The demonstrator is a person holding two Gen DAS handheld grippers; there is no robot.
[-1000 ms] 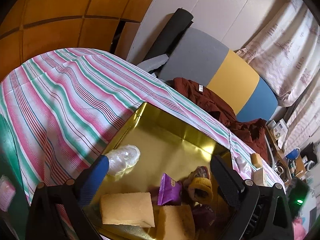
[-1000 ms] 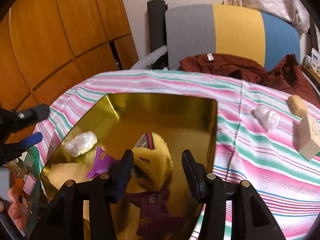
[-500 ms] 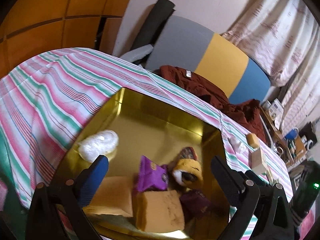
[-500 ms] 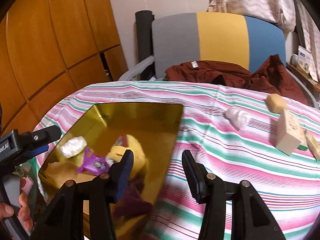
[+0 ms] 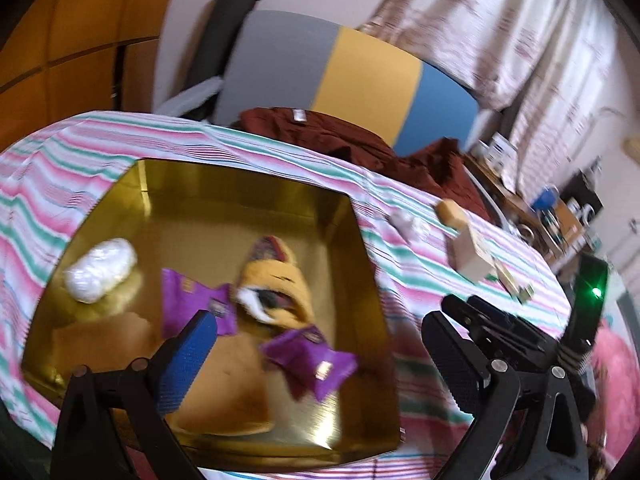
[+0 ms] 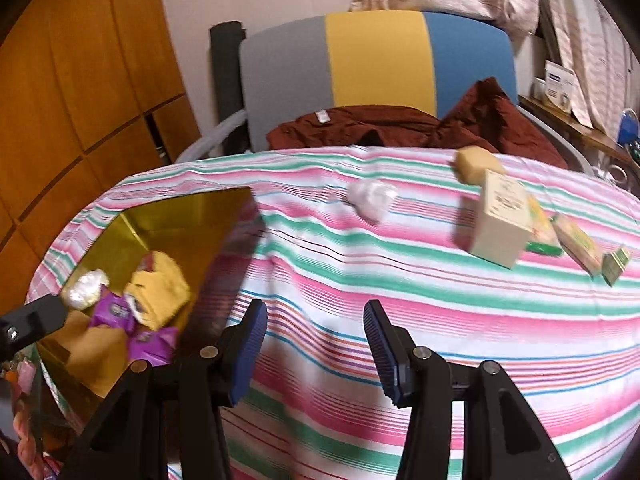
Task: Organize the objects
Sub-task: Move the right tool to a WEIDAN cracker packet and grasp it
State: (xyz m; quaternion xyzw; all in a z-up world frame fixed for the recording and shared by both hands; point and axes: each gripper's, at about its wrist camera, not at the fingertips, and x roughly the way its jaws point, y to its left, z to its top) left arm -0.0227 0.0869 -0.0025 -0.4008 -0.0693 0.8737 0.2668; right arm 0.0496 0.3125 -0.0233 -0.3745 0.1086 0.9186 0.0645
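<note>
since the earlier frames both views have swung toward the right of the table: the shiny gold rectangular tray [image 6: 172,220] has slid to the left edge of the right wrist view, and the loose items on the cloth now lie ahead.

nearest, the right gripper [image 6: 316,344] hangs over bare pink, green and white striped tablecloth [image 6: 400,300], its blue-padded jaws parted with nothing between them. the left gripper [image 5: 320,356] hangs over the tray's near right corner, jaws spread wide and empty.

the tray sits on the left part of the table and holds two purple snack packets [image 5: 312,360], a yellow knitted pouch [image 5: 276,284], a white plastic-wrapped lump [image 5: 100,270] and tan flat slabs [image 5: 224,396].

further out on the cloth, apart from the tray, lie a crumpled white plastic wad [image 6: 372,196], a cream cardboard box [image 6: 500,224], a yellow sponge-like block [image 6: 476,164] just behind it, and small flat green and yellow packets [image 6: 576,242] beside the box.

beyond the table a dark red garment [image 6: 400,126] lies before a grey, yellow and blue chair back [image 6: 376,60].
</note>
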